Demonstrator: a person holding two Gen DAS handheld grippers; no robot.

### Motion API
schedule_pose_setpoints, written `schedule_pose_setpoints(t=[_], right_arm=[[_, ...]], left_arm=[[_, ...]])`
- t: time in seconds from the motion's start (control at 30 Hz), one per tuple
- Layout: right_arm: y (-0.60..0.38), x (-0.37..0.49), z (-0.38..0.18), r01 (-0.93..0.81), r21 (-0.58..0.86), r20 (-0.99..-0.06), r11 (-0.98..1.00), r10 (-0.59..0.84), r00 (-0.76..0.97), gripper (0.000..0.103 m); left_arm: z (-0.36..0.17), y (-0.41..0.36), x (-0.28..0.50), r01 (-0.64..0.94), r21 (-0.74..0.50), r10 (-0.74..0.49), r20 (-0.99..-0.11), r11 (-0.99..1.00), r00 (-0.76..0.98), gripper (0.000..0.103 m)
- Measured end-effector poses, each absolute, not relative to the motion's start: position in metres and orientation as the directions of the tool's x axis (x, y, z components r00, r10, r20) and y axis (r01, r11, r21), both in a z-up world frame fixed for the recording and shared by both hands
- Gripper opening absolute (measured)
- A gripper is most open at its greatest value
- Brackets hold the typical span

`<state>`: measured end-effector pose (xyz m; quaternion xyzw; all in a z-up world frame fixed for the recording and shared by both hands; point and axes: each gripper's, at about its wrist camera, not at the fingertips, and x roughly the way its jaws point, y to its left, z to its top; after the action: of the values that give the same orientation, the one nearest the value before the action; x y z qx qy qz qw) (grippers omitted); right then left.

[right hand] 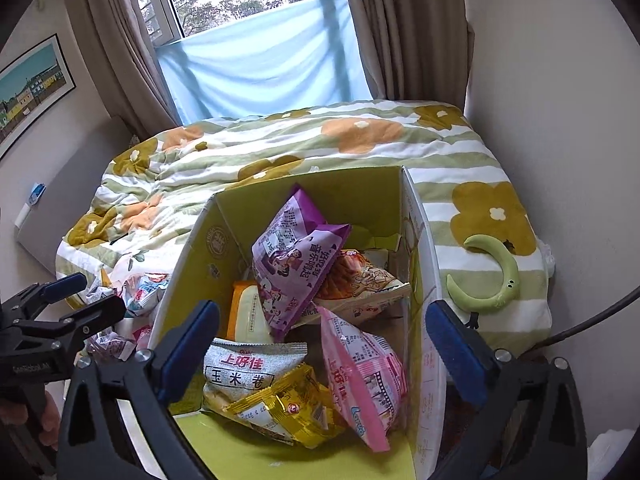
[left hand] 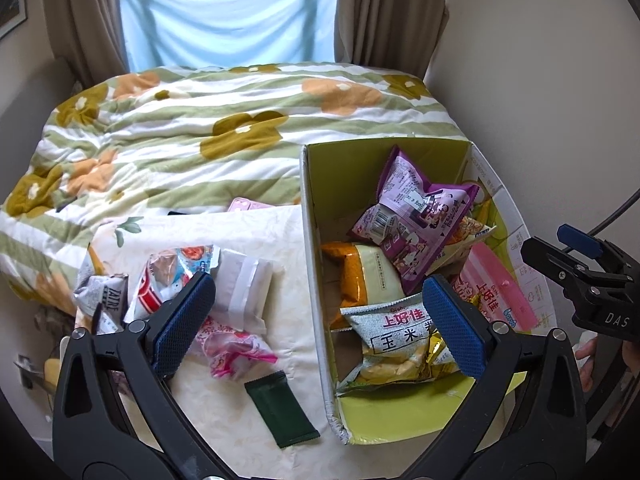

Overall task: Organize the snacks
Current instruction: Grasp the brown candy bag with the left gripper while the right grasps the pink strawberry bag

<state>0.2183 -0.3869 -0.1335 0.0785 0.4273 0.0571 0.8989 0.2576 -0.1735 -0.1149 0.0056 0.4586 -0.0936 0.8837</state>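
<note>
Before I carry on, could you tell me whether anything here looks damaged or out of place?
The cardboard box has a torn, crumpled near-left bottom corner. Outside it, a pink phone lies on the bed among loose snacks, and a green crescent toy sits on the blanket.

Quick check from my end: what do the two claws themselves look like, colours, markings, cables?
Both match: black angular frames with silver screws, and blue textured pads on the fingers. The left claw shows pale lettering in the right wrist view; the right claw reads "DAS" in the left. A dark cable arcs beside the right one.
</note>
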Motion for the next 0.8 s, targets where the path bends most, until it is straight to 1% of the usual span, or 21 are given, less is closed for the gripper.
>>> schedule_pose_setpoints(t=[0.13, 0.27, 0.37, 0.47, 0.63, 0.8], right_arm=[[-0.387, 0.213, -0.117, -0.05, 0.203, -0.747, 0.978, 0.187, 0.638, 0.103], [-0.378, 0.203, -0.097, -0.104, 0.205, -0.723, 0.973, 0.222, 0.654, 0.103], [-0.366, 0.197, -0.081, -0.149, 0.194, -0.7, 0.97, 0.244, 0.671, 0.103], [-0.354, 0.193, -0.072, -0.203, 0.212, -0.68, 0.956, 0.293, 0.672, 0.103], [-0.325, 0.185, -0.069, -0.278, 0.217, -0.658, 0.936, 0.35, 0.666, 0.103], [-0.291, 0.179, -0.074, -0.33, 0.226, -0.645, 0.917, 0.394, 0.654, 0.103]], left_arm=[[-0.101, -0.17, 0.249, 0.168, -0.08, -0.165, -0.793, 0.983, 0.586, 0.103], [-0.083, -0.157, 0.236, 0.145, -0.078, -0.152, -0.771, 0.986, 0.618, 0.103], [-0.067, -0.138, 0.222, 0.1, -0.076, -0.123, -0.745, 0.992, 0.656, 0.103], [-0.058, -0.116, 0.207, 0.04, -0.074, -0.081, -0.737, 0.996, 0.671, 0.103], [-0.059, -0.072, 0.18, -0.059, -0.063, -0.007, -0.738, 0.996, 0.675, 0.103], [-0.069, -0.022, 0.16, -0.132, -0.08, 0.027, -0.753, 0.988, 0.657, 0.103]])
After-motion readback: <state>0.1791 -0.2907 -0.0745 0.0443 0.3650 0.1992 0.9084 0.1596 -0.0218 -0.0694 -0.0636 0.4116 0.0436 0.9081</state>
